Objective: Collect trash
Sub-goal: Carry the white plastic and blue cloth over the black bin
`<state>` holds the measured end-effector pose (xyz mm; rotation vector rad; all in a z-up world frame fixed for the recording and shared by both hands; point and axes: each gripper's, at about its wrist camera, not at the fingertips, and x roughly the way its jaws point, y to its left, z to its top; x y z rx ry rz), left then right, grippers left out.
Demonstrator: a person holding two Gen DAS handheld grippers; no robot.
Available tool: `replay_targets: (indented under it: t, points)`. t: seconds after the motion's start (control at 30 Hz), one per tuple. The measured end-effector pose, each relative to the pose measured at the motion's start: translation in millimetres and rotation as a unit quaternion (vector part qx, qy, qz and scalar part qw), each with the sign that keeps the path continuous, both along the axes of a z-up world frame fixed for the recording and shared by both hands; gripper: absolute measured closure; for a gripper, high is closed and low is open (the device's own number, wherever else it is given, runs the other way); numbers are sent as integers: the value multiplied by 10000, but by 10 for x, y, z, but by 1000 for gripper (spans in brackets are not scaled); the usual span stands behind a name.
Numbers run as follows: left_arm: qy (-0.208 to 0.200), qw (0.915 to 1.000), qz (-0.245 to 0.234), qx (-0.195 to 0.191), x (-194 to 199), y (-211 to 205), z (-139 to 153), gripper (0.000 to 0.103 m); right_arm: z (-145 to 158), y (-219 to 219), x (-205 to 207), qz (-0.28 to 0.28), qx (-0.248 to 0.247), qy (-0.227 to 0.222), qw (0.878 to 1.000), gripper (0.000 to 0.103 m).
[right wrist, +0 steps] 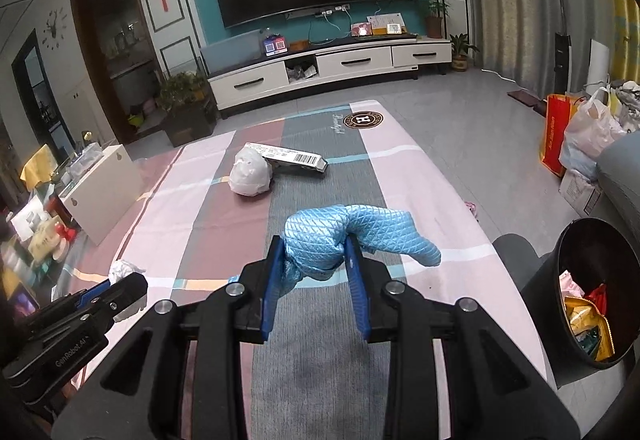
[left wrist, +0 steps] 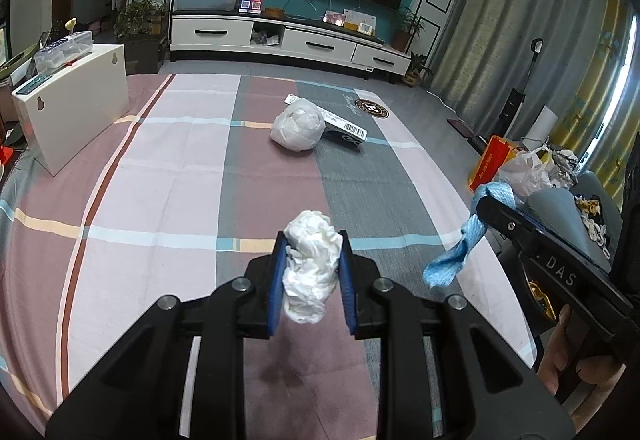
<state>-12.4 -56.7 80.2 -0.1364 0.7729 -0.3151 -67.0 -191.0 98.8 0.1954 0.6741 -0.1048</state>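
Observation:
My left gripper (left wrist: 313, 246) is shut on a crumpled white tissue wad (left wrist: 310, 268), held above the striped cloth (left wrist: 160, 200). My right gripper (right wrist: 314, 250) is shut on a bunched light-blue cloth (right wrist: 352, 236) that droops to the right of its pads. In the left wrist view the right gripper (left wrist: 490, 200) shows at the right edge with the blue cloth (left wrist: 460, 244) hanging from it. Farther off on the cloth lie a larger white paper ball (left wrist: 298, 125) and a flat barcoded box (left wrist: 344, 124). A black trash bin (right wrist: 592, 292) with wrappers inside stands at the right.
A white box (left wrist: 76, 108) stands at the cloth's left edge with a clear container on top. Bags (right wrist: 588, 128) and an orange carrier sit on the floor at right. A TV cabinet (right wrist: 332, 66) and potted plants line the far wall.

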Motion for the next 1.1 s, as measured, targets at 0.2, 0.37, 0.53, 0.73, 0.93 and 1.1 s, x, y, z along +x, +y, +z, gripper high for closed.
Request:
replay_targets:
  t: [0.2,0.37,0.53,0.73,0.93,1.1]
  points:
    - [-51,10000,-46,-26,-21,-4,33,78,-25,-28,25,-17,53,72,10000,71]
    - [-96,9999,-49,-67,-37,11,63,78,-23,-1,10,29,-21,69,10000,71]
    - [-147,9997,-105,-137,-82,5,111,78,52,-11,-67,72,-10,-63,10000,71]
    - [-415,9989,-133,-159,-182,-50,267,78,256,-104,-267,26,43,-382,9993,71]
    - [-656,9964,-397,-349,-360,-285,457,78,506,-261,-536,-178,-11,-822,9965,71]
    - [-849,9942,-461,-467,-491,-494,572,78,625,-483,-714,-498,41,-1067,9930,71]
